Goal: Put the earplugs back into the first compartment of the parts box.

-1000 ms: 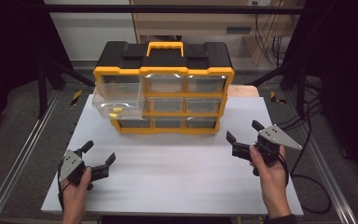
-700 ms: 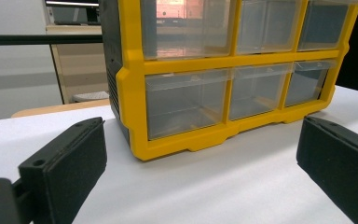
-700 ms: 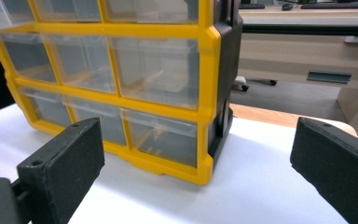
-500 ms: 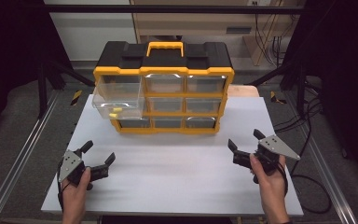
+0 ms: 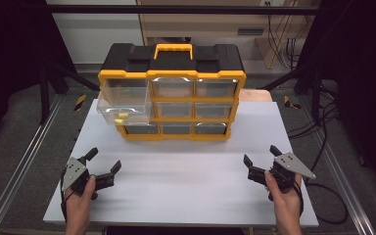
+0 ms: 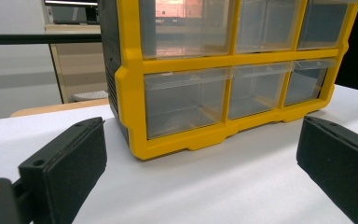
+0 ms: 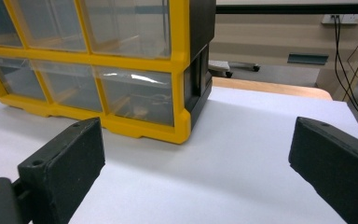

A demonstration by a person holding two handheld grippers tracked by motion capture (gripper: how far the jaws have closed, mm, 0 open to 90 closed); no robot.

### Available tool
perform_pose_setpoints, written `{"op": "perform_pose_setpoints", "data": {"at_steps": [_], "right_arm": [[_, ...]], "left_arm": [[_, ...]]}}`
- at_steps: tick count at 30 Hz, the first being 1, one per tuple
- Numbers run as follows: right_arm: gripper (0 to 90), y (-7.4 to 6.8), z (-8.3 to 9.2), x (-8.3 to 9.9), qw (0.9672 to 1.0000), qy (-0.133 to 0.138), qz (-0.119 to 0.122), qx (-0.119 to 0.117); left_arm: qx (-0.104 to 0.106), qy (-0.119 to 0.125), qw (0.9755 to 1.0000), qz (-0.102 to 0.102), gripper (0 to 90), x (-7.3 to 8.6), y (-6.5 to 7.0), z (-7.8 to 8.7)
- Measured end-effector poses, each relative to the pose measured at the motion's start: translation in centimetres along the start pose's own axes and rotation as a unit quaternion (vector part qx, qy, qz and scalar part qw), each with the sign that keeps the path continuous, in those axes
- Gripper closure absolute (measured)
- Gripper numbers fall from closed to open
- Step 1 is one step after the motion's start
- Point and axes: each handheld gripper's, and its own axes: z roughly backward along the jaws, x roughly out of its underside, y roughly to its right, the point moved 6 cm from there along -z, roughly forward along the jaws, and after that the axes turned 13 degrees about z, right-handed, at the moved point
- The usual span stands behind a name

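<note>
Two pairs of black two-jaw tongs, the left tongs (image 5: pixel 104 167) and the right tongs (image 5: pixel 261 160), rest low near the front corners of the white bench (image 5: pixel 191 161), each gripped by a hand, jaws spread wide and holding nothing, apparently parked in a ready stance with both noses aimed at the work ahead. Well apart from them, at the far middle of the bench, stands the yellow-and-black plastic parts organiser (image 5: pixel 172 93) with its nine clear drawers and a yellow carry handle on top. Its clear top-left drawer (image 5: pixel 125 101) juts forward out of the frame, a small yellow item (image 5: pixel 121 118) lying inside near its front edge; judging by that, the drawer is the piece in hand, left pulled out for access. In the left gripper view the organiser's top is cut off, and the drawers in sight look empty through hazy plastic. The right gripper view shows something pale in the bottom drawer (image 7: pixel 140 102) nearest the corner, too blurred by glare to identify. Beyond the bench, dark frame struts and cables fade into shadow.
</note>
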Motion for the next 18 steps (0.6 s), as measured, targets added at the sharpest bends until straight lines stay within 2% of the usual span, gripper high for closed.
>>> {"op": "perform_pose_setpoints", "data": {"at_steps": [14,18], "right_arm": [[3.8,-0.5,0.0,2.1,1.0000,0.002,-0.007,-0.002],[3.3,-1.0,-0.2,2.6,0.9999,0.003,0.007,-0.012]], "left_arm": [[0.010,0.007,0.9998,0.013,1.4,-0.3,0.5,0.2],[0.009,0.006,0.9997,0.021,1.4,-0.4,0.8,0.4]]}}
